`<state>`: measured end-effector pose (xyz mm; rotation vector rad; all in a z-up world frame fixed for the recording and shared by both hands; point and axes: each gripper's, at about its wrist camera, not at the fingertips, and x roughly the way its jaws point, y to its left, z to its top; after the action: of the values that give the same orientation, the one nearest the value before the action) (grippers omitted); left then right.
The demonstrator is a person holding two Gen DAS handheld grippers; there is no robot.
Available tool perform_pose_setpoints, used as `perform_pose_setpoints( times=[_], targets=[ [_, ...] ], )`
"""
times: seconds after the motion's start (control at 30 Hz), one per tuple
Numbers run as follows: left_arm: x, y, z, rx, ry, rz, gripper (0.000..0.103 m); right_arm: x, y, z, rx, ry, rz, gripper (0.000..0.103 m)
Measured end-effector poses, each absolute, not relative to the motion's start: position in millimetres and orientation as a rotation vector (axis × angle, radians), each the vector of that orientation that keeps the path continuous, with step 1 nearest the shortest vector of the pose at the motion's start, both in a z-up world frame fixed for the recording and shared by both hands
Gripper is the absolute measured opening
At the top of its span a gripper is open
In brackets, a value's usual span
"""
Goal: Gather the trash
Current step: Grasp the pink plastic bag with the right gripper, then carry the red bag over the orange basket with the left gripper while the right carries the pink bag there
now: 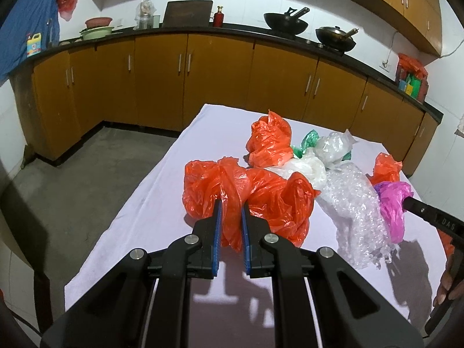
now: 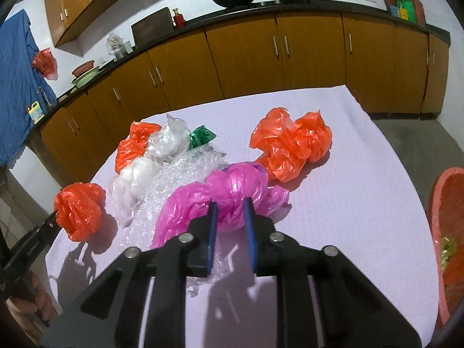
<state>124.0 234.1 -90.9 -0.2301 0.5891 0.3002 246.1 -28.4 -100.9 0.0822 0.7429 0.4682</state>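
From your left wrist view, your left gripper (image 1: pixel 231 213) is pinched tight on a twisted neck of the orange bag (image 1: pixel 249 200), which rests on the white table (image 1: pixel 139 226). Most of the trash is still out: a second orange bag (image 1: pixel 269 142) farther back, white plastic (image 1: pixel 307 168), a green scrap (image 1: pixel 307 142), bubble wrap (image 1: pixel 356 203), and a small orange piece (image 1: pixel 387 168) at the far right. The pink bag (image 1: pixel 391 206) sits at the tip of your other tool. No bin shows here.

From your right wrist view, your right gripper (image 2: pixel 230 214) has its blue pads pressed into the pink bag (image 2: pixel 226 194), which lies on the bubble wrap (image 2: pixel 174 191). The crumpled orange bag (image 2: pixel 293 145) lies just beyond, untouched. At the right edge an orange-lined bin (image 2: pixel 446 232) stands beside the table (image 2: pixel 348 203); something yellowish lies inside, too blurred to name. I judge you are early: two pieces gripped, the rest waiting.
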Motion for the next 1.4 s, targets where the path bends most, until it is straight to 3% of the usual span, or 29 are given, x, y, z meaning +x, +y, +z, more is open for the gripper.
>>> perform_pose_setpoints(
  times=[0.23, 1.4],
  targets=[
    [120.5, 229.9, -84.1, -0.228, 0.569, 0.288, 0.013, 234.7, -34.6, -98.8, 0.060, 0.724, 0.467, 0.005],
    [151.1, 108.1, -45.4, -0.152, 0.499, -0.020, 0.013, 185.5, -150.2, -48.6, 0.140, 0.553, 0.308, 0.005]
  ],
)
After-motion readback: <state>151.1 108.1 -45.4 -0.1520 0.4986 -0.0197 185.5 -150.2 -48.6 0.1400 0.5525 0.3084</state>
